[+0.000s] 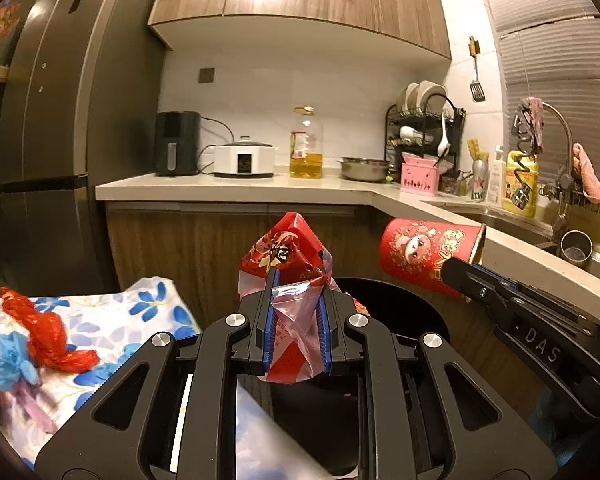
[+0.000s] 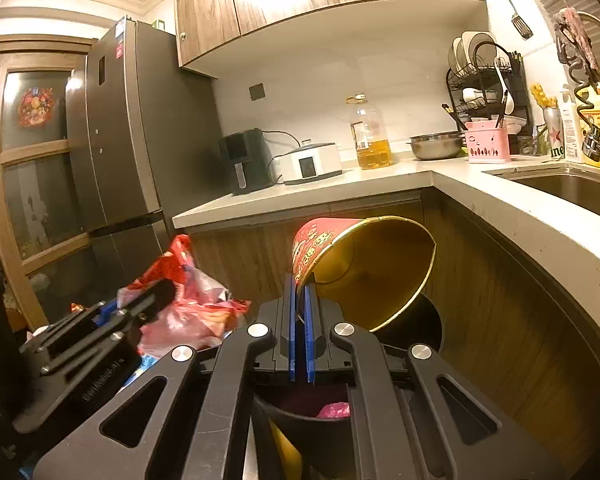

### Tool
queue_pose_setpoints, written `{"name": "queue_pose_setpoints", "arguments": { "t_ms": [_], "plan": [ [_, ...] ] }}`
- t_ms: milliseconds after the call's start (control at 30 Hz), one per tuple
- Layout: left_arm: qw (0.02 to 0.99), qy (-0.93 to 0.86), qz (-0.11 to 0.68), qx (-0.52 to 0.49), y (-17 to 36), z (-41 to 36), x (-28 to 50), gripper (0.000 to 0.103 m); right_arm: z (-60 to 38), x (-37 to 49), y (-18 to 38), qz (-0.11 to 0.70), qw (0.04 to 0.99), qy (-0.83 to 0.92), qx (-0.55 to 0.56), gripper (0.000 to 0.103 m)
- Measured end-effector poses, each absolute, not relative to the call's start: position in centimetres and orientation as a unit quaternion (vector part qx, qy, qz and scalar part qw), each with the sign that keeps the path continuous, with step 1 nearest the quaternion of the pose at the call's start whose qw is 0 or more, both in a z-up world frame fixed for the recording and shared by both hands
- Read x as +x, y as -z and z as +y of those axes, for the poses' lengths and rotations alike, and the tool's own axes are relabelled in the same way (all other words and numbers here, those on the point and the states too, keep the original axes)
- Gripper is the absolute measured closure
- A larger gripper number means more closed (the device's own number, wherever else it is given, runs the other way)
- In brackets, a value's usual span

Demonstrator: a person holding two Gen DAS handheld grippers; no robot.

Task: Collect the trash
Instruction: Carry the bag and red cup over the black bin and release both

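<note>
My left gripper (image 1: pixel 297 280) is shut on a crumpled red and clear plastic bag (image 1: pixel 288 256), held above the black trash bin (image 1: pixel 400 300); the same bag (image 2: pixel 188 304) shows at the left of the right wrist view. My right gripper (image 2: pixel 300 286) is shut on the rim of a red paper cup (image 2: pixel 360 268) with a gold inside, tipped on its side over the bin (image 2: pixel 424 328). In the left wrist view that cup (image 1: pixel 424 252) hangs at the right, on the right gripper (image 1: pixel 452 270). Something pink (image 2: pixel 334 410) lies inside the bin.
A table with a flowered cloth (image 1: pixel 112 332) at the left holds a red wrapper (image 1: pixel 48 328) and a blue scrap (image 1: pixel 14 356). The L-shaped counter (image 1: pixel 240 186) carries appliances, an oil bottle (image 1: pixel 306 144) and a dish rack (image 1: pixel 424 132). A sink (image 2: pixel 572 188) and fridge (image 1: pixel 60 120) flank it.
</note>
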State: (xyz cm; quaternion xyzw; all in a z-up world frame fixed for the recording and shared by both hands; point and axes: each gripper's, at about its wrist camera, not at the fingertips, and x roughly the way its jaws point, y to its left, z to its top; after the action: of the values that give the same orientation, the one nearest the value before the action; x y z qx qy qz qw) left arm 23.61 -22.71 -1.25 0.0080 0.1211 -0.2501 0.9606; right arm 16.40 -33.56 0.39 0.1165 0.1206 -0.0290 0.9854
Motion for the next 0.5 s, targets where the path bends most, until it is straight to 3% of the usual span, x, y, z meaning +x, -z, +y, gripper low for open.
{"name": "queue_pose_setpoints", "arguments": {
  "t_ms": [500],
  "plan": [
    [0.954, 0.262, 0.143, 0.009, 3.0, -26.2, 26.4, 0.086, -35.3, 18.5, 0.4, 0.137, 0.982, 0.024, 0.127, 0.098]
  ]
}}
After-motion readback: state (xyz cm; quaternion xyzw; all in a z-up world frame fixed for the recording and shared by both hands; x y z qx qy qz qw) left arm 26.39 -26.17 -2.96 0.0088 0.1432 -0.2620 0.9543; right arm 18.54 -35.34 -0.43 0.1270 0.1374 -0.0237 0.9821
